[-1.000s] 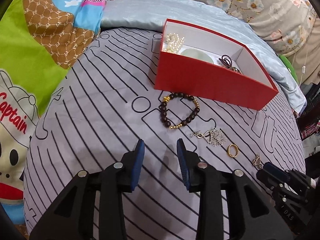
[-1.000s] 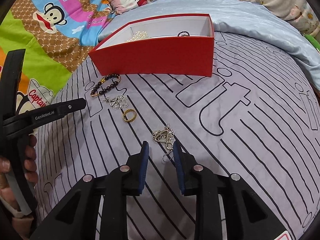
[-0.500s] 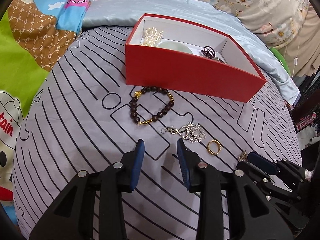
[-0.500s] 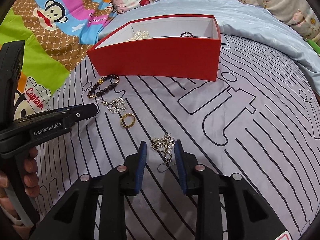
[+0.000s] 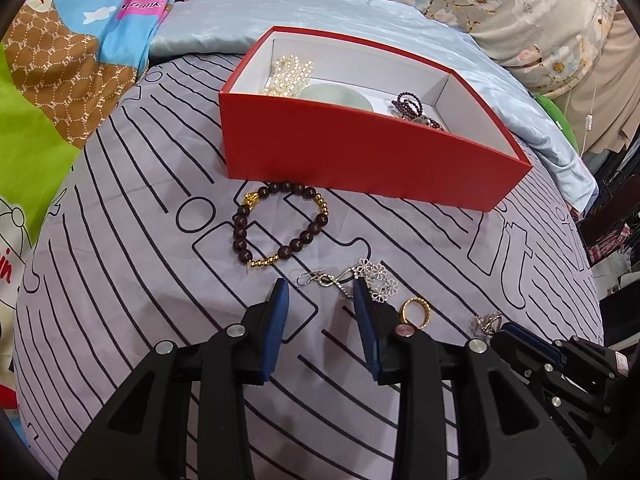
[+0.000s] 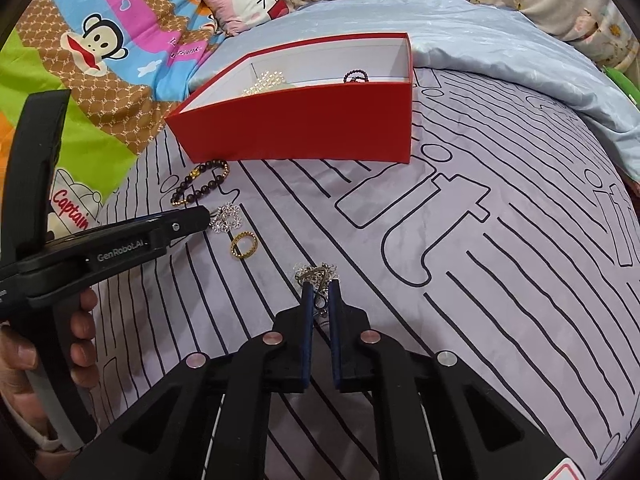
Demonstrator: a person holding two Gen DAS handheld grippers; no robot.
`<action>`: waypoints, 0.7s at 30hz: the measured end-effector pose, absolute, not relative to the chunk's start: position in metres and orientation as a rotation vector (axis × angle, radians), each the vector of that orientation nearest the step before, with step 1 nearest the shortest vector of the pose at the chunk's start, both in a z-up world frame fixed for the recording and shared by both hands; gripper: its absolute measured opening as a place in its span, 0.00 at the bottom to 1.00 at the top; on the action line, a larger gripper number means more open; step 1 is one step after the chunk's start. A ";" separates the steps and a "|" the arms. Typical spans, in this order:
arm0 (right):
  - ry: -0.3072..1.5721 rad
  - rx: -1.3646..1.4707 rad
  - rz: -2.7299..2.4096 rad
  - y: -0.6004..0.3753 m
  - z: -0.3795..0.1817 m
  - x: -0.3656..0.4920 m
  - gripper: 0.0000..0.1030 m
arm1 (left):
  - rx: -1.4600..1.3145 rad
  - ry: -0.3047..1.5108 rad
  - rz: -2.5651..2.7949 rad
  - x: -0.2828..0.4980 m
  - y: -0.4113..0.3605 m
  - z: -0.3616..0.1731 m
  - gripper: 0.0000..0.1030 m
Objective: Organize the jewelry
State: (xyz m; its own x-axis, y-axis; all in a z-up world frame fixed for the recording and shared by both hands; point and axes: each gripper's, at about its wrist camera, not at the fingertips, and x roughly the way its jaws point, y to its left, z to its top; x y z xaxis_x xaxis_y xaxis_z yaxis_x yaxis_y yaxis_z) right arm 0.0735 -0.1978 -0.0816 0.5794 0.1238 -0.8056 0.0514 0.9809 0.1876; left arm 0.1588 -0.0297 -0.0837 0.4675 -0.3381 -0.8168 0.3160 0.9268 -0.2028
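Note:
An open red box (image 5: 360, 160) holds pearls, a pale bangle and dark beads. In front of it on the grey striped sheet lie a dark beaded bracelet (image 5: 280, 228), a silver flower piece (image 5: 372, 276) and a gold ring (image 5: 416, 312). My left gripper (image 5: 320, 286) is open, its tips just short of the flower piece's hook end. In the right wrist view it (image 6: 200, 216) touches the flower piece (image 6: 229, 218). My right gripper (image 6: 321, 286) is shut on a silver triangular earring (image 6: 316, 272), which lies low on the sheet.
The sheet covers a soft bed. A pale blue quilt (image 6: 500, 40) is bunched behind the box, with cartoon bedding (image 6: 100, 48) to the left. A hand (image 6: 24, 352) holds the left gripper's handle. The gold ring (image 6: 243, 245) lies between the two grippers.
The right jaws have closed onto the silver earring. The left gripper has moved in toward the flower piece, jaws unchanged.

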 end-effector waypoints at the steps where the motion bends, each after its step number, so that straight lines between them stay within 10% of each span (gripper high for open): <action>1: 0.951 0.200 0.041 -0.198 -0.081 0.073 0.06 | -0.025 1.009 -0.403 0.160 -0.031 -0.084 0.30; 11: 0.958 0.215 0.049 -0.200 -0.082 0.074 0.00 | -0.043 1.014 -0.455 0.162 -0.036 -0.087 0.04; 21: 0.960 0.224 0.052 -0.201 -0.082 0.072 0.00 | -0.051 1.006 -0.487 0.148 -0.033 -0.082 0.00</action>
State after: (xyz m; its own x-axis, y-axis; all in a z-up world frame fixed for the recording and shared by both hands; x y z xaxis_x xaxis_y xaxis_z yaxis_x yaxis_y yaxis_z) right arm 0.0716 -0.2012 -0.0824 0.5739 0.1426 -0.8064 0.0555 0.9757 0.2120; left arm 0.1477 -0.0326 -0.0818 0.4379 -0.4145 -0.7978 0.3680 0.8923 -0.2615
